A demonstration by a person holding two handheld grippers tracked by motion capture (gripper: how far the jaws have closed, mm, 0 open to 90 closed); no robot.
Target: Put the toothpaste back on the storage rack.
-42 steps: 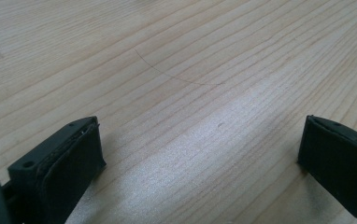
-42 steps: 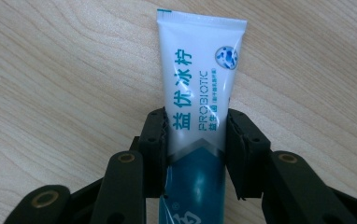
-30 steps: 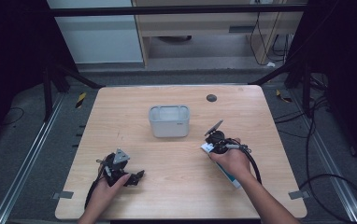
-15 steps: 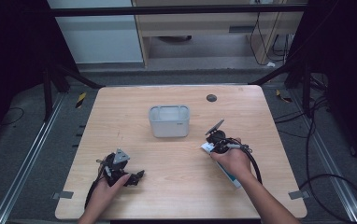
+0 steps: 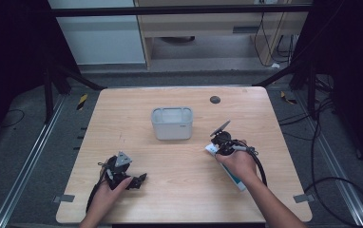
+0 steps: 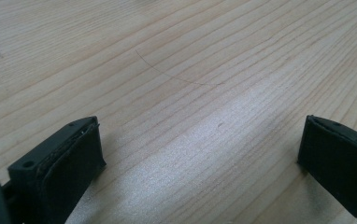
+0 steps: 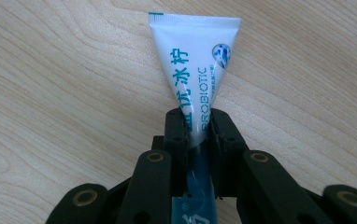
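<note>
At the lower left of the high view my left gripper rests on the pale wooden surface, its fingers spread wide with nothing but wood grain between them in the left gripper view.

Lower right of centre, my right gripper has just been closing, and its fingers now pinch the white plastic tube with blue lettering across its body. I judge that the grasp is made and the tube is ready to lift, likely toward the bin.

The tube lies flat on the surface. In the high view its long axis runs diagonally, from the flat crimped end at the upper left near the fingers down toward the lower right, passing under my hand. In the right gripper view the crimped end points away from me, toward the top of the frame.

Farther off, above centre, stands the grey open-topped plastic bin, apart from the tube.
</note>
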